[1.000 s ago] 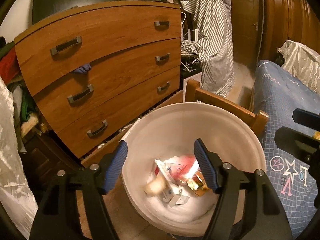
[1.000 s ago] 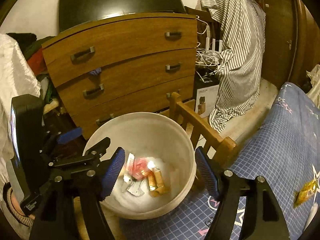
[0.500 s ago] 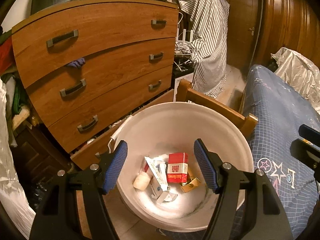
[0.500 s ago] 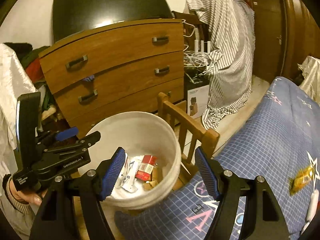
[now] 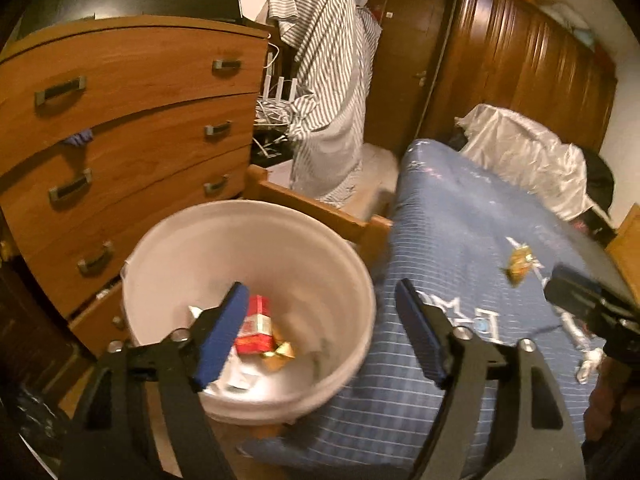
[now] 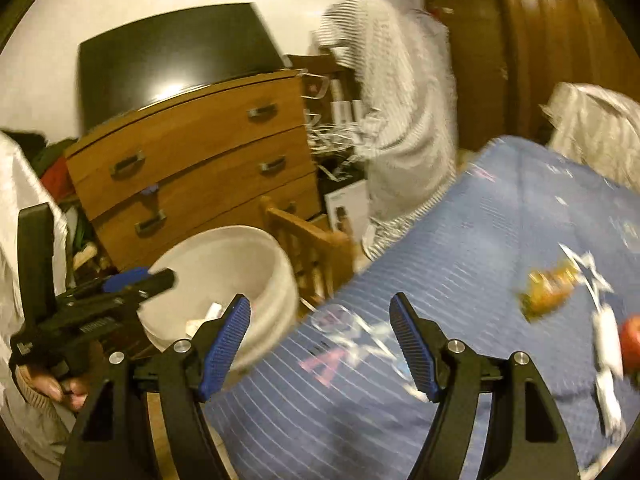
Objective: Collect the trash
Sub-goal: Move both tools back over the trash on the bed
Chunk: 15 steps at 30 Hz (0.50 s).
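A white bucket stands at the foot of the bed and holds a red carton, a gold wrapper and white scraps. My left gripper is open and empty over the bucket's right rim. My right gripper is open and empty above the blue bedspread. A yellow-orange wrapper lies on the bed to its right; it also shows in the left wrist view. A white strip and a red item lie at the far right. The bucket also shows in the right wrist view.
A wooden chest of drawers stands behind the bucket, a dark screen on top. The wooden bed frame runs between bucket and bed. A striped cloth hangs at the back. A silver bag lies on the bed's far end.
Both grippers have swung right, away from the bucket and toward the bed. The bucket now sits left in both views and the yellow wrapper has come closer. Both stay open.
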Tool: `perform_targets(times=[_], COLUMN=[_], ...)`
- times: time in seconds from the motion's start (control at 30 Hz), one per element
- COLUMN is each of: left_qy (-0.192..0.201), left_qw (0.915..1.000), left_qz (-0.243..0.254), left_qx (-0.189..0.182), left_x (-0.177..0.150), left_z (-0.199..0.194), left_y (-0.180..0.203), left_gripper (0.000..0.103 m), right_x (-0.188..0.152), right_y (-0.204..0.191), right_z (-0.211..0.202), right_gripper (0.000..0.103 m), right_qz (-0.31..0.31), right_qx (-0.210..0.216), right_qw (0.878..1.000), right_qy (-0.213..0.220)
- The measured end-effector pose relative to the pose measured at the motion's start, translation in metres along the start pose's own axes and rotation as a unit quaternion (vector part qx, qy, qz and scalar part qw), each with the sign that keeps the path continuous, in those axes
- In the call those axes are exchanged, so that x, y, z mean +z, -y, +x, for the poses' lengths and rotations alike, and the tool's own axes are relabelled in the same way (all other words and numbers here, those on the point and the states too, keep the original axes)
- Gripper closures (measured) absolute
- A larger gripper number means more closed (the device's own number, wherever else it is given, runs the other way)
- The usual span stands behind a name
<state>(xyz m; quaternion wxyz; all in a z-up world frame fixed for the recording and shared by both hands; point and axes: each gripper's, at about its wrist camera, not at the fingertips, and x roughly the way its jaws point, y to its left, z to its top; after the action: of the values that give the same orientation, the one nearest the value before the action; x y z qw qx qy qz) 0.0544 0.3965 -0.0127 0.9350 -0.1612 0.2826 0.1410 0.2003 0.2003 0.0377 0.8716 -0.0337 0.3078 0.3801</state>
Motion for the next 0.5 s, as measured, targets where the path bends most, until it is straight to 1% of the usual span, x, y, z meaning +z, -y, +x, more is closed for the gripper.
perform_targets(times=[0.1, 0.17, 0.2, 0.27, 0.33, 0.37, 0.4, 0.43, 0.47, 0.5], left_qy=[-0.014, -0.031, -0.044, -0.068, -0.083, -0.088, -0.096, -0.105, -0.114, -0.12], left_qw=[0.9996, 0.9983, 0.9963, 0.9906, 0.984, 0.9796, 0.9741, 0.9699, 0.9673, 0.9664], left_qz=[-0.011, -0.018, -0.029, -0.062, -0.084, -0.095, -0.107, -0.115, -0.112, -0.105], left_qx=[-0.022, -0.047, -0.067, -0.102, -0.133, -0.154, -0.174, -0.187, -0.197, -0.202], left_x=[-0.011, -0.02, -0.027, -0.041, -0.054, -0.061, -0.071, -0.081, -0.09, -0.096], left_z=[0.001, 0.003, 0.005, 0.007, 0.01, 0.012, 0.013, 0.014, 0.014, 0.014], left_y=[0.012, 0.022, 0.029, 0.043, 0.057, 0.063, 0.074, 0.085, 0.096, 0.105], left_gripper=[0.024, 0.023, 0.021, 0.021, 0.02, 0.017, 0.011, 0.009, 0.009, 0.007], right_x=[-0.026, -0.045, -0.055, -0.072, -0.092, -0.105, -0.114, -0.125, -0.133, -0.144], right_y=[0.035, 0.057, 0.067, 0.086, 0.107, 0.118, 0.125, 0.134, 0.139, 0.149], right_z=[-0.024, -0.041, -0.05, -0.067, -0.086, -0.099, -0.106, -0.117, -0.123, -0.134], right_gripper=[0.025, 0.022, 0.019, 0.015, 0.012, 0.01, 0.009, 0.009, 0.008, 0.007], right_qz=[0.035, 0.051, 0.061, 0.08, 0.099, 0.111, 0.118, 0.127, 0.133, 0.145], right_qx=[-0.027, -0.048, -0.058, -0.076, -0.097, -0.109, -0.116, -0.125, -0.13, -0.137], right_qw=[0.999, 0.997, 0.996, 0.994, 0.99, 0.988, 0.986, 0.984, 0.982, 0.98], right_qy=[-0.006, -0.012, -0.013, -0.015, -0.016, -0.019, -0.02, -0.02, -0.019, -0.016])
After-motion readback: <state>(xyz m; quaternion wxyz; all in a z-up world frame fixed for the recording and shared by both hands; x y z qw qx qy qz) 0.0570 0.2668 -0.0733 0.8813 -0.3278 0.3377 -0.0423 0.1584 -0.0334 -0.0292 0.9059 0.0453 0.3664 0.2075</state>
